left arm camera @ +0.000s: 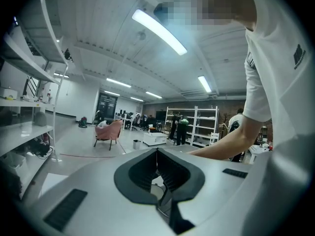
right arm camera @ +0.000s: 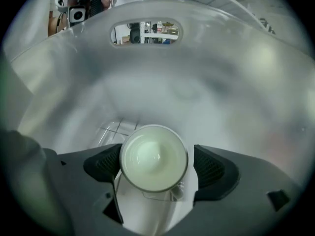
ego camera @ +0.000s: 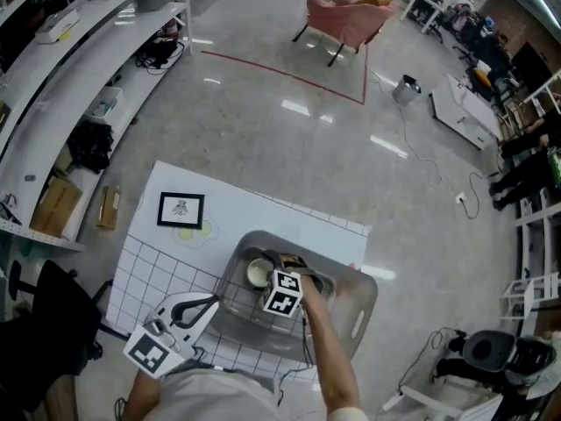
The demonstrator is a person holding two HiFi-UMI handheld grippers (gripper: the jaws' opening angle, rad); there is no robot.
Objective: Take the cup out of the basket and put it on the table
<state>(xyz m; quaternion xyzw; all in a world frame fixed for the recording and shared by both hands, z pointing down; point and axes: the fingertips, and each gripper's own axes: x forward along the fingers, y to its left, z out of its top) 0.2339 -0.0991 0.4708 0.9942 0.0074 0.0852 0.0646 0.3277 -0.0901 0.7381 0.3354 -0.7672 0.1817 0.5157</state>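
A pale cup point(ego camera: 259, 273) stands upright inside the grey plastic basket point(ego camera: 364, 298) on the white gridded table point(ego camera: 263, 213). My right gripper point(ego camera: 276, 264) reaches steeply down into the basket. In the right gripper view the cup point(right arm camera: 154, 158) sits between the spread jaws of the right gripper point(right arm camera: 157, 165). The left pad is right at the rim and a gap shows at the other pad. The basket wall point(right arm camera: 197, 73) with its handle slot rises behind. My left gripper point(ego camera: 210, 305) hovers at the table's near left with its jaws together, holding nothing point(left arm camera: 157, 154).
A small framed picture point(ego camera: 181, 210) lies on the table beyond the basket, to its left. White shelves point(ego camera: 53, 103) run along the left, a black chair point(ego camera: 44, 323) is near the table's left corner, and a pink armchair point(ego camera: 342, 20) stands far off on the floor.
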